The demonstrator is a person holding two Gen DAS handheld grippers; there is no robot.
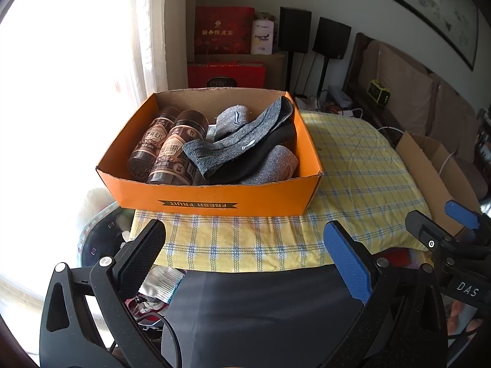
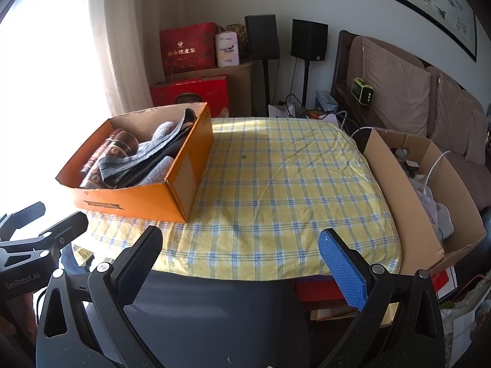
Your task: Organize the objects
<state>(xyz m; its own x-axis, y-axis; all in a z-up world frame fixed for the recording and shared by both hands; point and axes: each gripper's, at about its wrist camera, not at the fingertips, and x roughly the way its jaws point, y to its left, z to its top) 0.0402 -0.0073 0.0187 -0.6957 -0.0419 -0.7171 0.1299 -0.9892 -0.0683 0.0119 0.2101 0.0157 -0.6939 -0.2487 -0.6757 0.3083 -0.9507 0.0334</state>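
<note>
Orange box (image 1: 211, 197), filled, far left on the checked desk (image 1: 353, 165); both claws empty and wide.

Contents: two dark jars (image 1: 172, 150) lying side by side at the box's left, lids toward the far wall; grey and black socks (image 1: 245, 141) heaped at its right, one draped over the far right rim. Long axis of the box runs left to right across the desk. Left claw (image 1: 245, 245) sits near, directly facing the box's long labelled wall, and is judged the closer of the two; right claw (image 2: 241, 251) is held near the desk's front edge, box lying far left of it. Right view alone shows the open brown carton (image 2: 408, 202) along the desk's right side holding cable and soft items, and the bare cloth between. Left view alone shows jar labels and sock layering.
</note>
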